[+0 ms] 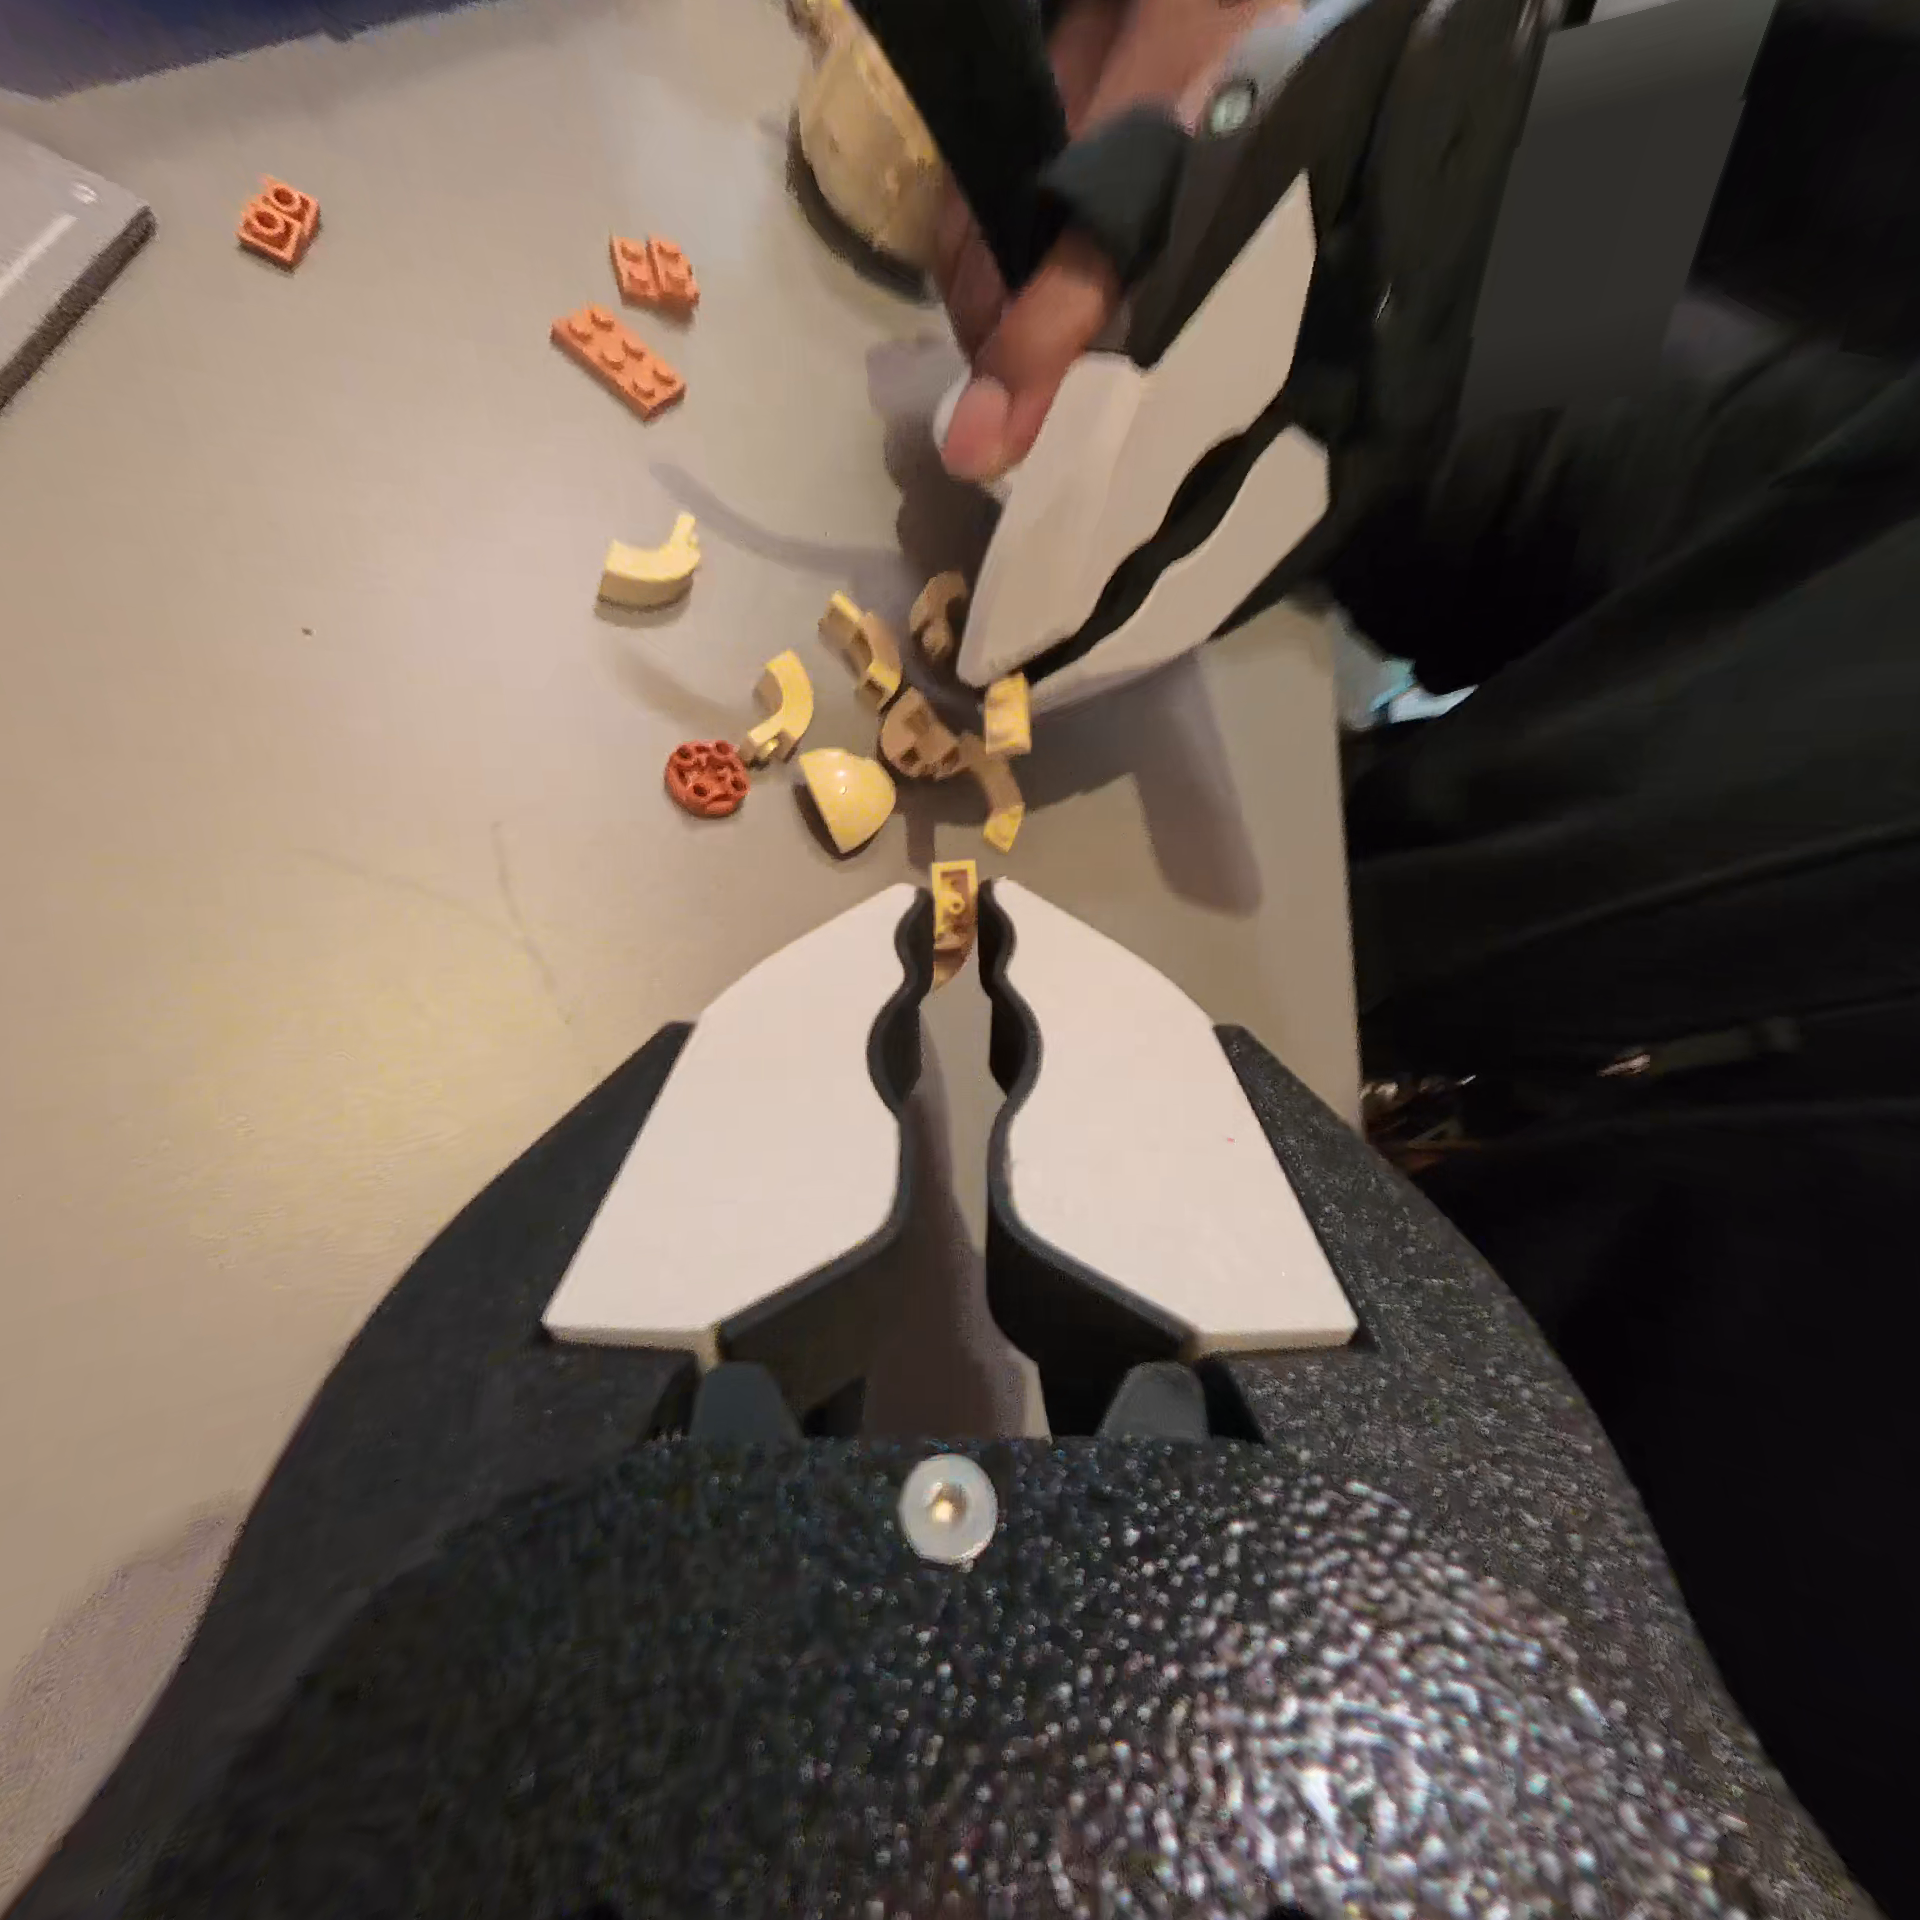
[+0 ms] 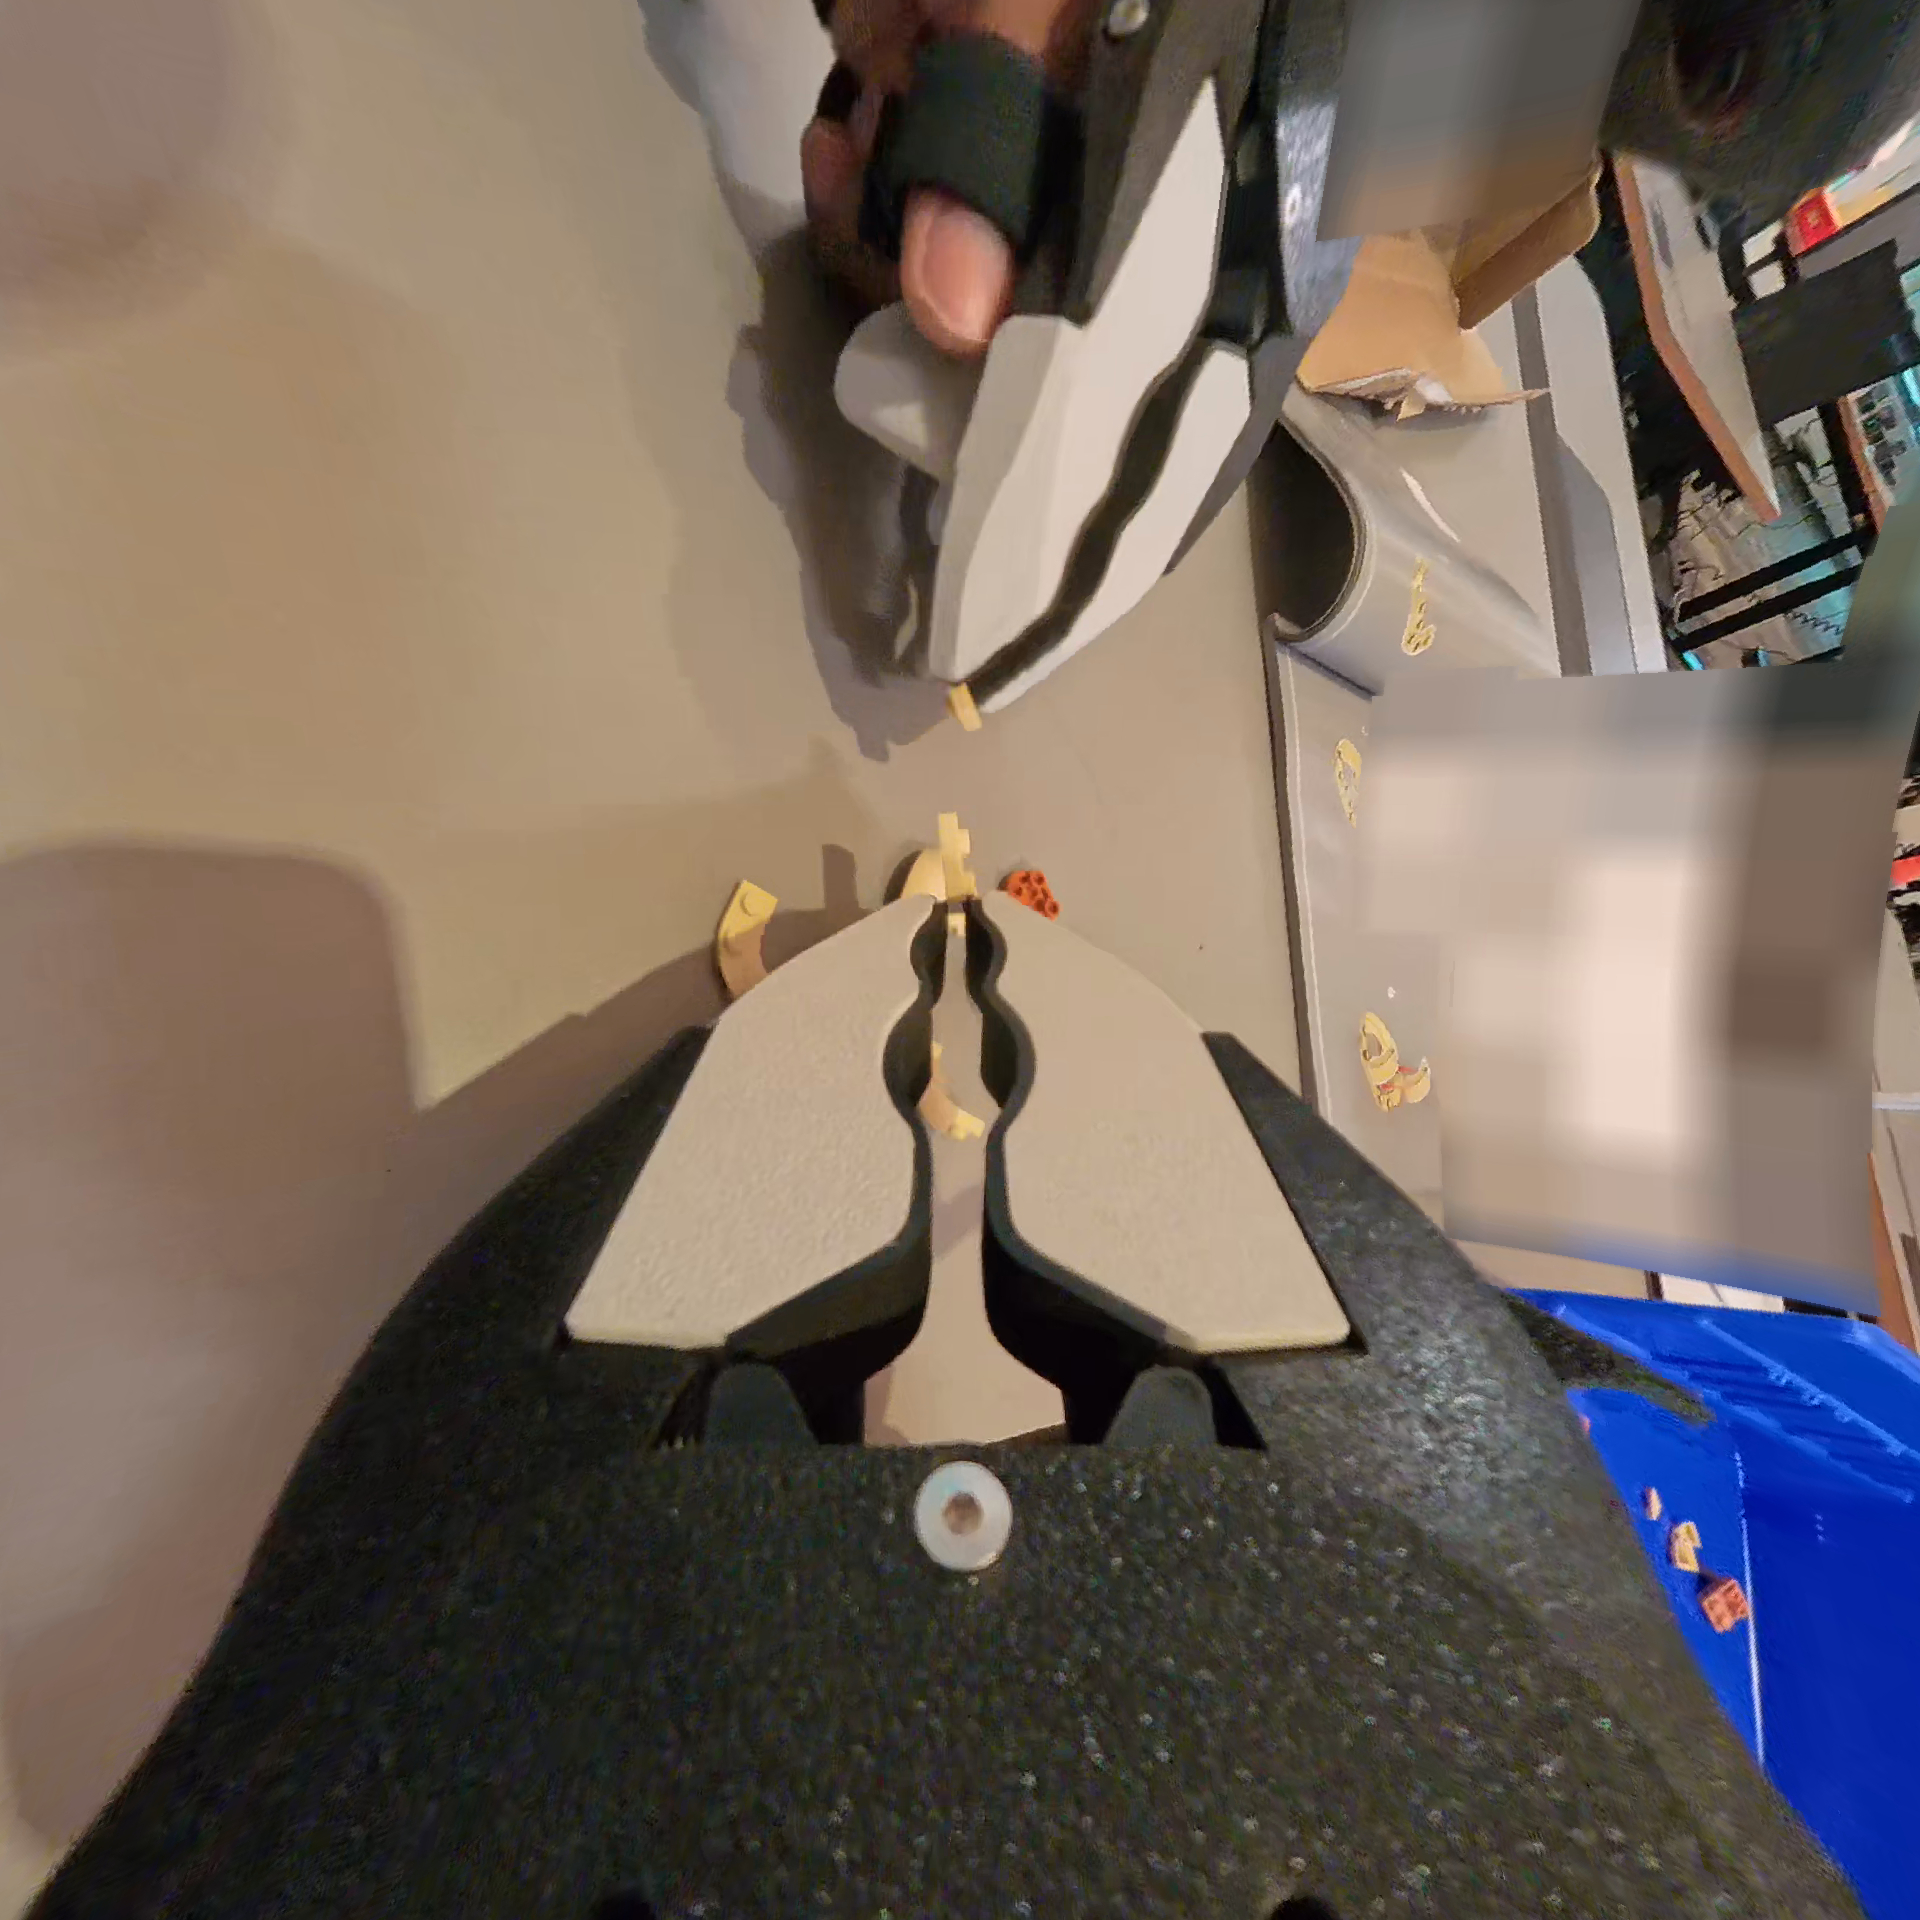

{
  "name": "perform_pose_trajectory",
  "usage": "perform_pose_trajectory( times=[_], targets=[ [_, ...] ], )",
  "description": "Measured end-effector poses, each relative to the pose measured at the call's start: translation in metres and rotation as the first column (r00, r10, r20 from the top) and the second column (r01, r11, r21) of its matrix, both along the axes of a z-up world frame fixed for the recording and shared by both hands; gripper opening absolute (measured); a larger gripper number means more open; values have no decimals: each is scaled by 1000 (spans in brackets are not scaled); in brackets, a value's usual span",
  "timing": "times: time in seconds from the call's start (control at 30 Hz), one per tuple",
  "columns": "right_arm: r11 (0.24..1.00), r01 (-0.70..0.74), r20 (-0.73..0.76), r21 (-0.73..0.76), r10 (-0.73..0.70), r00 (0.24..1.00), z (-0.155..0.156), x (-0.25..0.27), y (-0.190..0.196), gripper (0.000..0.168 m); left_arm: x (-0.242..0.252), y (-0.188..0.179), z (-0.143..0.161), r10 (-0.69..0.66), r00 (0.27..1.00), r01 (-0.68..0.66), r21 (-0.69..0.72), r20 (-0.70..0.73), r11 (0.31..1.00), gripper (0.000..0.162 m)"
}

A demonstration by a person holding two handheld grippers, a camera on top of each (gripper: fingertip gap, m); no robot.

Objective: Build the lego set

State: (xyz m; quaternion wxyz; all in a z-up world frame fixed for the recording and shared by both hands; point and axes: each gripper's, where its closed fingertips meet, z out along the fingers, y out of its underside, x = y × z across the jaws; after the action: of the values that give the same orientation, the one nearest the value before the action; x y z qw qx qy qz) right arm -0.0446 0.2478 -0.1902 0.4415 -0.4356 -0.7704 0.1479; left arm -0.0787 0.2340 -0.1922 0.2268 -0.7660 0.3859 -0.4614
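Observation:
My left gripper (image 1: 951, 902) is shut on a small tan lego piece (image 1: 954, 920) and holds it just above the grey table (image 1: 312, 935). It also shows in the right wrist view (image 2: 971, 694), pinching that tan piece (image 2: 966, 709). My right gripper (image 2: 954, 914) is shut on a tan studded piece (image 2: 951, 847) over the pile of loose tan pieces (image 1: 914, 727). In the left wrist view the right gripper (image 1: 995, 675) comes down from the upper right with its tan piece (image 1: 1006, 715). A tan dome (image 1: 847, 795) and an orange round piece (image 1: 707, 777) lie beside the pile.
Orange plates (image 1: 618, 358) and a tan curved piece (image 1: 649, 566) lie farther left. A grey booklet (image 1: 62, 260) lies at the far left, a blurred tan object (image 1: 862, 156) at the top. A grey printed sheet (image 2: 1351, 935) and a blue bin (image 2: 1766, 1558) are to the right. The gap from one gripper's tips to the other's is roughly 4 cm.

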Motion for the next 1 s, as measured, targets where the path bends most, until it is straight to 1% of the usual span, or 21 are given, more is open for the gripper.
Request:
perform_pose_trajectory(
  times=[0.13, 0.2, 0.23, 0.3, 0.43, 0.53, 0.63, 0.67, 0.8, 0.83, 0.93, 1.0],
  targets=[
    [1000, 14, -91, 0, -14, 996, 10, -10, -2, 3, 7, 8, 23, 105, 975, -87, -100, 194, 991, 8],
    [999, 39, -157, -7, -40, 987, 18, -15, -1, 3, 7, 18, 40, 199, 926, -155, -159, 320, 975, 7],
    [998, 56, -191, -12, -57, 980, 23, -18, 0, 3, 6, 24, 48, 257, 888, -190, -205, 381, 960, 7],
    [994, 105, -269, -14, -105, 958, 35, -22, 5, 3, 2, 34, 61, 371, 789, -239, -312, 489, 919, 7],
    [978, 210, -379, 11, -190, 906, 56, -25, 13, 3, -2, 47, 70, 573, 570, -291, -508, 588, 811, 7],
    [960, 279, -416, 25, -244, 876, 63, -24, 19, 3, -1, 50, 75, 649, 433, -292, -584, 626, 758, 7],
    [947, 321, -409, 34, -279, 869, 60, -23, 25, 3, 4, 49, 77, 696, 335, -275, -641, 635, 717, 7],
    [943, 329, -405, 38, -287, 868, 59, -22, 27, 3, 6, 49, 77, 704, 319, -270, -651, 635, 709, 7],
    [940, 341, -380, 31, -304, 874, 52, -21, 29, 3, 7, 51, 71, 734, 298, -306, -667, 610, 679, 7],
    [939, 341, -368, 36, -305, 878, 50, -21, 29, 3, 7, 52, 68, 741, 305, -320, -668, 599, 672, 7],
    [945, 322, -304, 60, -290, 908, 38, -23, 27, 3, 7, 53, 59, 751, 360, -377, -650, 553, 660, 7],
    [949, 305, -266, 79, -275, 924, 31, -24, 24, 3, 6, 52, 57, 746, 394, -405, -628, 537, 665, 7]
  ],
)
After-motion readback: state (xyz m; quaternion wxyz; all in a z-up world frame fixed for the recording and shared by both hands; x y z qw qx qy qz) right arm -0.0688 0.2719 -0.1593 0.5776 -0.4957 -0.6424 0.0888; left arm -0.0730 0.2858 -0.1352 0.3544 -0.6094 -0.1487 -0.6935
